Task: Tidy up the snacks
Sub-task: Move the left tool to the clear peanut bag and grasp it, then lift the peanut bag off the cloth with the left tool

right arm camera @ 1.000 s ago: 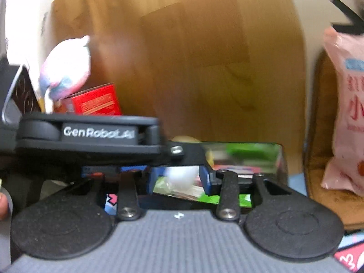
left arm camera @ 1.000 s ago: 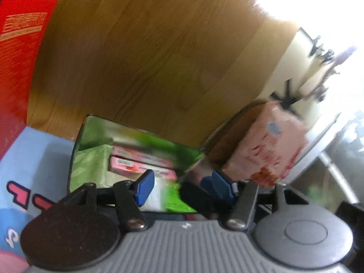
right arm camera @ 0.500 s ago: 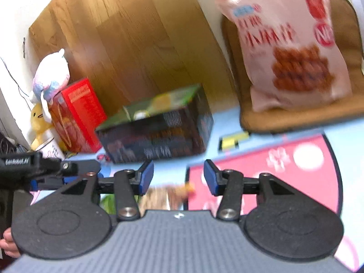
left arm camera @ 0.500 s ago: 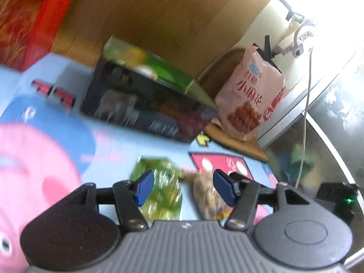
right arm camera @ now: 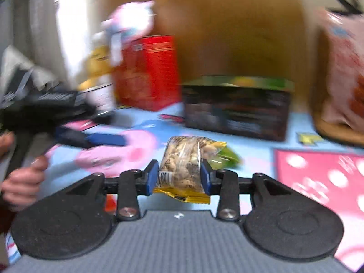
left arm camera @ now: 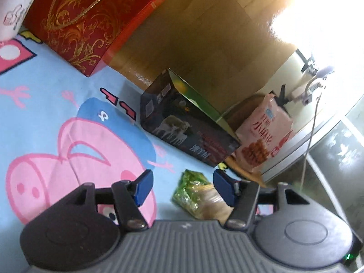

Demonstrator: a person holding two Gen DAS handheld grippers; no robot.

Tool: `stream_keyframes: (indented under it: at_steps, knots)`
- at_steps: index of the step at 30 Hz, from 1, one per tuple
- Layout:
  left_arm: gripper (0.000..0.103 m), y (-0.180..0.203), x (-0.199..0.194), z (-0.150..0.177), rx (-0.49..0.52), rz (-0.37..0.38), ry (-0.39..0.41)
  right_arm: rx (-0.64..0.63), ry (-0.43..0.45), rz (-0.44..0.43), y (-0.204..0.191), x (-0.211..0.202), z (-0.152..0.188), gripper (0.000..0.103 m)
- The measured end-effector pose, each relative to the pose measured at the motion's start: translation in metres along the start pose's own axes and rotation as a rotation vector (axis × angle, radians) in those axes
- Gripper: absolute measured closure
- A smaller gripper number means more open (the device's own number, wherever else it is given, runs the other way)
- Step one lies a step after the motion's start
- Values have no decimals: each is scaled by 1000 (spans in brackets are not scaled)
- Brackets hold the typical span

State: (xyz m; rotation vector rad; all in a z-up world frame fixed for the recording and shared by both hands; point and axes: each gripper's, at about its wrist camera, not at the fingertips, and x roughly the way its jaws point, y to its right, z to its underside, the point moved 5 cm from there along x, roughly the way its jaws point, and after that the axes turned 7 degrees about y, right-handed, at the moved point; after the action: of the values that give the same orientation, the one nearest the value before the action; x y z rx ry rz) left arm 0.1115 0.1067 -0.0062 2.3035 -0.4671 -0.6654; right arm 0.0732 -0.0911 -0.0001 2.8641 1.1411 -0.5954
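One dark box [left arm camera: 186,127] stands on the mat [left arm camera: 41,104], its contents hidden.

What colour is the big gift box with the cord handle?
The gift box is red with gold swirl patterns, shown best in the left wrist view.

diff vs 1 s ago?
Both grippers backed out of the dark box to the mat. Right gripper is closing on the nut packet; left gripper is open, empty. Box, red box and pink bag unmoved.
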Motion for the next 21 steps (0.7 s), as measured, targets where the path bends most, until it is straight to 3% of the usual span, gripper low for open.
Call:
stream_keyframes:
  at_steps: [3, 6, 8, 12, 17, 19, 20, 21]
  knots:
    - [44, -5, 7, 4, 2, -8, -5, -135, -79, -100, -18, 23, 4, 60]
    - [44, -7, 14, 9, 14, -24, -29, -216, -65, -36, -18, 37, 4, 53]
    - [40, -6, 16, 10, 21, -15, -38, -204, -49, 1, -14, 34, 0, 48]
    - [37, -1, 23, 9, 35, 3, -47, -139, -59, 44, -2, 17, 4, 47]
    - [38, 7, 31, 10, 60, 13, -53, 1, -117, -6, 0, -4, 22, 48]
    - [49, 8, 33, 15, 76, 15, -79, 12, -132, -9, -2, 2, 24, 55]
    - [52, 8, 35, 18, 80, 21, -93, -5, -123, 4, -3, 4, 23, 67]
    - [55, 8, 35, 20, 91, 18, -97, -17, -122, 18, -4, 6, 23, 73]
